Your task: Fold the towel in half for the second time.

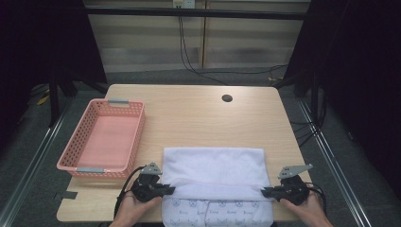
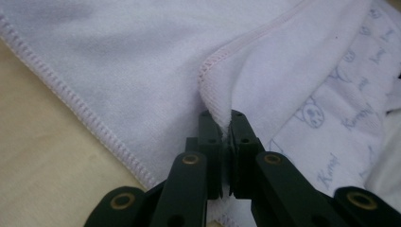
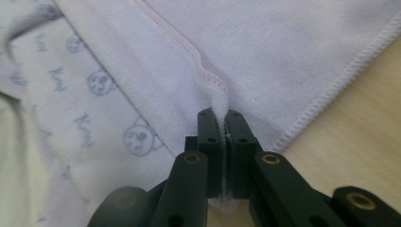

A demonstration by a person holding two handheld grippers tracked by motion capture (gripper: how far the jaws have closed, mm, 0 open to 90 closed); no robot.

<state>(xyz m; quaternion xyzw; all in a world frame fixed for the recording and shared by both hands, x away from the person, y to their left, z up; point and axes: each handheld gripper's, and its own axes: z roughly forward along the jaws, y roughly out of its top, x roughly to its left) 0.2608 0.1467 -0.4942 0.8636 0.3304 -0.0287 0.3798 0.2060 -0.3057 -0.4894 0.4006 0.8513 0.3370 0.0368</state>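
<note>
The towel [image 1: 213, 168] lies at the near edge of the tabletop [image 1: 198, 118], its long axis running left to right, folded edge toward you. Your left hand-held gripper [image 1: 166, 190] pinches its left hem, your right hand-held gripper [image 1: 265, 192] its right hem. The basket [image 1: 78, 165] sits to the left.
</note>
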